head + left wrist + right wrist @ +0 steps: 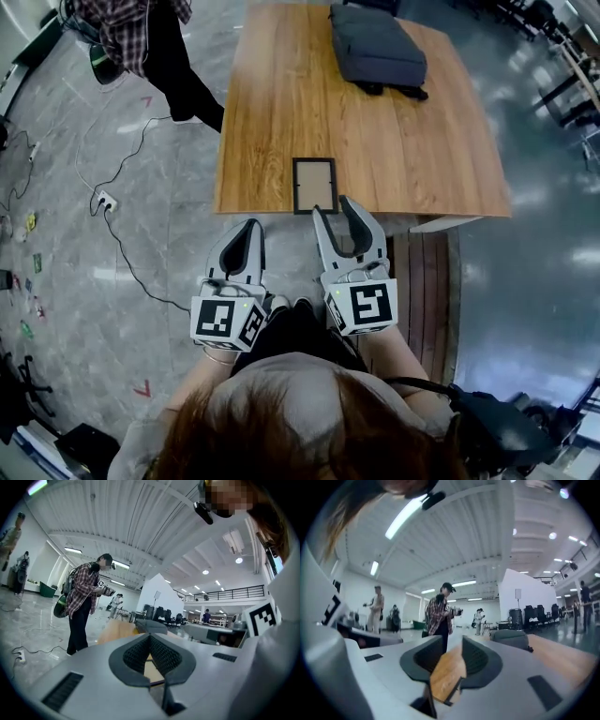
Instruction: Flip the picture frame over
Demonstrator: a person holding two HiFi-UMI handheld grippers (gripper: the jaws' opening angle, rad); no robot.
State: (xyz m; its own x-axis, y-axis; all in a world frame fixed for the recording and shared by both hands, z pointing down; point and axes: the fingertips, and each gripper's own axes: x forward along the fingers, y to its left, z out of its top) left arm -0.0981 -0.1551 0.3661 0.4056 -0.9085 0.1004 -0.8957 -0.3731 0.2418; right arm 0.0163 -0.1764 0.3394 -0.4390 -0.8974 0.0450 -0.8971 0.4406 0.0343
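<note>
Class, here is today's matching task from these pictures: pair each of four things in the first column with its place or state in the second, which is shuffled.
Things:
1. picture frame
2. bag
3. left tool
4. right tool

Places or states:
A. jaws apart, nothing between them
B. at the far end of the table
C. jaws together
D. lying flat at the table's near edge

Pairs: 1-D, 2-B, 3-C, 4-A

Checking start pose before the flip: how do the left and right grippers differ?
The left gripper has its jaws together; the right gripper has them apart. The right gripper points at the picture frame; the left gripper points left of it. Both are empty and aimed toward the wooden table.
</note>
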